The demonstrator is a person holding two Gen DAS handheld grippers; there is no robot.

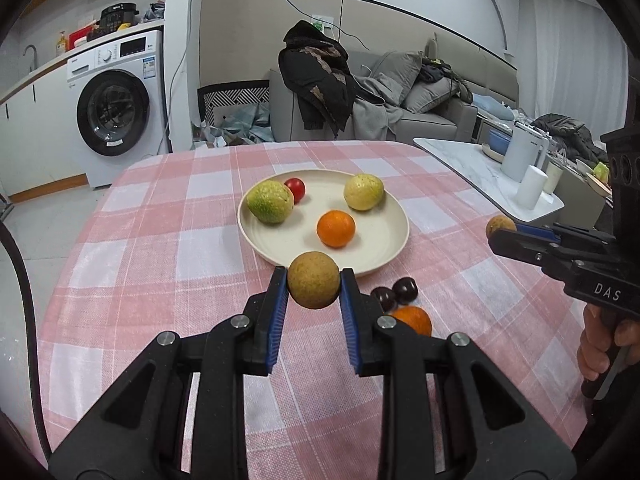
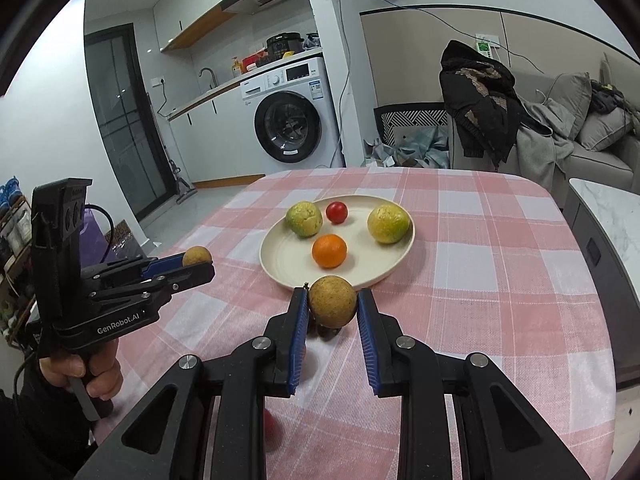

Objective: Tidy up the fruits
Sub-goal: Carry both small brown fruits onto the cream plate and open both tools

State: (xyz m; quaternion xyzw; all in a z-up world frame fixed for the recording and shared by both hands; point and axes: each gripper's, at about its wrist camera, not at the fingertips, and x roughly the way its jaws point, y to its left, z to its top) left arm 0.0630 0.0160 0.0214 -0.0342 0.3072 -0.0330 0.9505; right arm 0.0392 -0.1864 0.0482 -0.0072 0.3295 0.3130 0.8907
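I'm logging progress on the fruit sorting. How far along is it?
Done: two green fruits, a tomato and an orange sit on the plate. In hand: each gripper, left and right, holds a brown fruit. Left: two dark fruits and another orange on the tablecloth.

"DAS" in white letters on the black body of the right gripper (image 1: 505, 229), seen in the left wrist view; "GenRobot.AI" in white on the black body of the left gripper (image 2: 199, 261), seen in the right wrist view; washing machine (image 2: 294, 118) has a white-and-blue sticker with a QR-like square on its front panel and small print by the dial, both too small to read; label on the cooker (image 2: 285, 44) on top of it unreadable too
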